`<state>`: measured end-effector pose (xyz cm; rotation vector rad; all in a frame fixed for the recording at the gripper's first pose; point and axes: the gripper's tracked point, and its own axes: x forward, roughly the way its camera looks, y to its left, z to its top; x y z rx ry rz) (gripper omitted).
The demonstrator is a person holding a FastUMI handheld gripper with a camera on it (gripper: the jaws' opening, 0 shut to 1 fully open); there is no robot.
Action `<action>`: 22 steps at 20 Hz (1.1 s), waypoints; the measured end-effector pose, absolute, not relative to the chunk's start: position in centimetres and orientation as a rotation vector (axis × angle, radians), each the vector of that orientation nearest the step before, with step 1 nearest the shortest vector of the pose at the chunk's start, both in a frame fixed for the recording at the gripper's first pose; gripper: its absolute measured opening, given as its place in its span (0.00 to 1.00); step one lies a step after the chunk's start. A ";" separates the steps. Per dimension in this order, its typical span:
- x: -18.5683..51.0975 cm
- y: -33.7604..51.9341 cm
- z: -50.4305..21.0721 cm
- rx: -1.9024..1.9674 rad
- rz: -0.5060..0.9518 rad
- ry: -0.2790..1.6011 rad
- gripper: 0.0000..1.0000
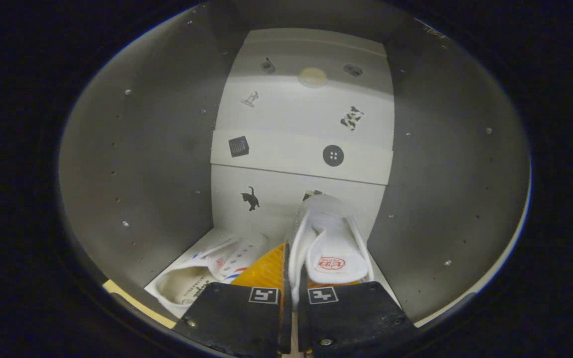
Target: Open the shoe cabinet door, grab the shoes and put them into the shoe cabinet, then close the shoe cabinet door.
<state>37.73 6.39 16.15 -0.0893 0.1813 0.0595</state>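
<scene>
I am looking into the white shoe cabinet (167,164), with its side walls left and right and its back panel (306,124) ahead. My gripper (292,298) is shut on the side wall of a white shoe (331,238), whose toe points at the back panel. That shoe's tongue with a red label lies just right of the fingers. A second white shoe (202,278) with red and blue stripes lies on the cabinet floor to the left, just ahead of the left finger (239,318).
Small black stickers, among them a cat (250,199) and a button (333,155), dot the back panel. A horizontal ledge (301,171) crosses the back panel above the shoes. The cabinet's front edge (137,306) runs below the left shoe.
</scene>
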 end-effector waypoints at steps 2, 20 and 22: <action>38.9 6.3 15.1 -0.094 0.058 0.210 0.08; 39.0 6.4 11.0 0.054 -0.026 0.493 0.18; 37.3 6.9 11.7 0.055 -0.011 0.473 0.30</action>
